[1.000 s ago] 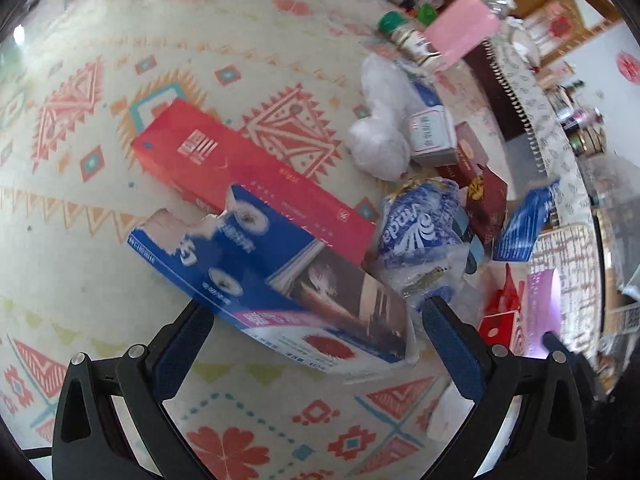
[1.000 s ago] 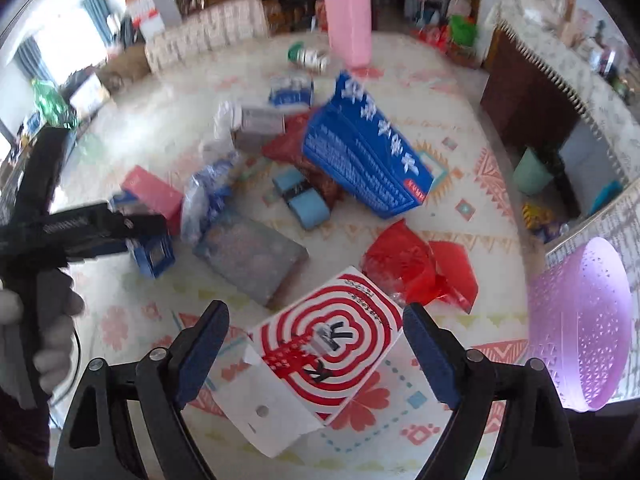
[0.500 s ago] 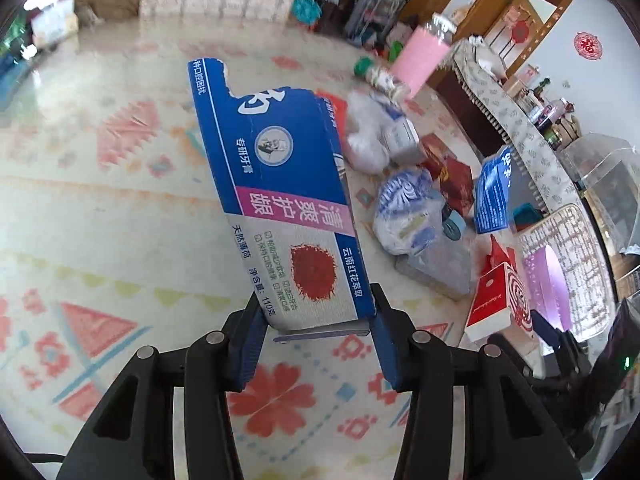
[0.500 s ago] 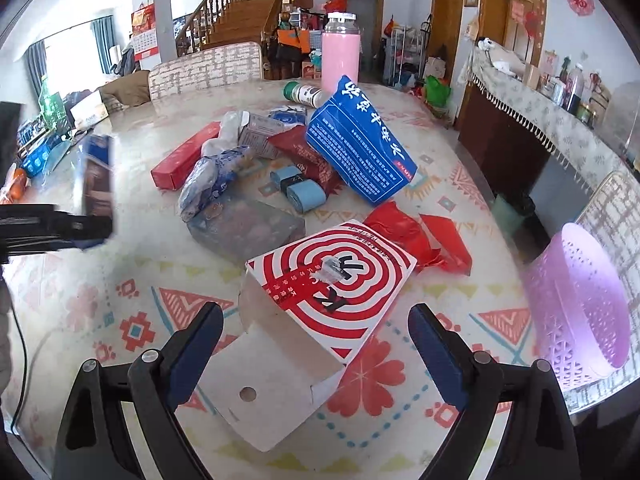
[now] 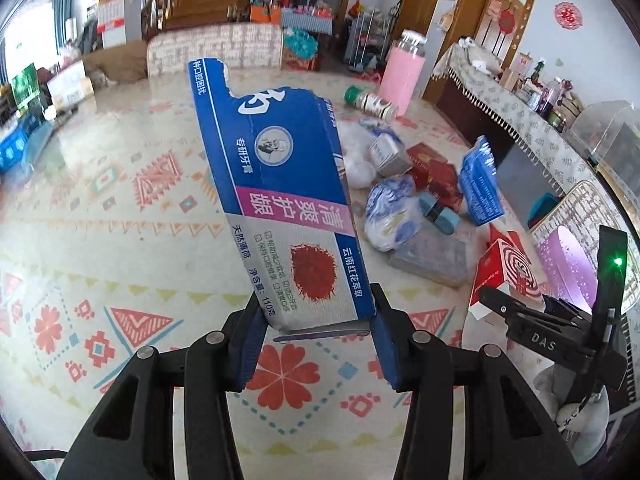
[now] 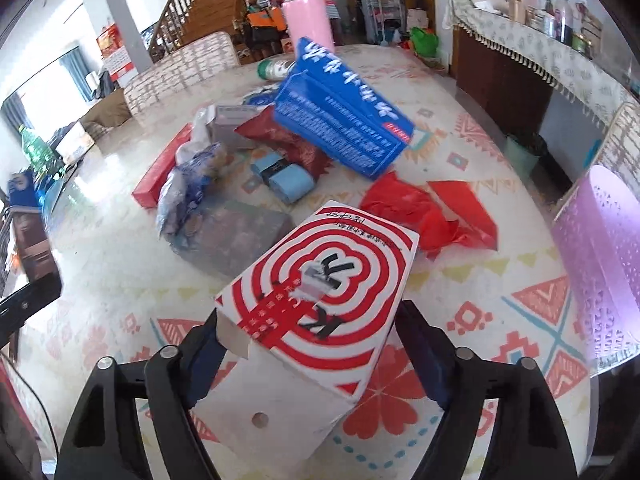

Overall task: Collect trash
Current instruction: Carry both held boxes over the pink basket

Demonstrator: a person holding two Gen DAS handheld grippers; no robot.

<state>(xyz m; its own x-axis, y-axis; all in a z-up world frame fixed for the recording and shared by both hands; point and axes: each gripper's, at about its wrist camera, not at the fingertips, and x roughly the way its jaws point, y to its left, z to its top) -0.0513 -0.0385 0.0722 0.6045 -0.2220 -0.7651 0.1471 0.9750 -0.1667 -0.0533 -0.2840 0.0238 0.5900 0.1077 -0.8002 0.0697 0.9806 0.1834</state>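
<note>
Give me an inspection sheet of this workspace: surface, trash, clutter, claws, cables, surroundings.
Surface: patterned tablecloth under a glossy cover.
Job's things: blue toothpaste box lifted off the table; red-and-white spiral box, flap open; purple perforated bin at the table edge.
Clutter: large blue box, red plastic bag, long red box, pink-sleeved bottle.
Claws: left claw shut on the toothpaste box; right claw has just been closing around the spiral box, contact unclear.
Cables: nothing seen.
Surroundings: staircase, sideboard.
</note>
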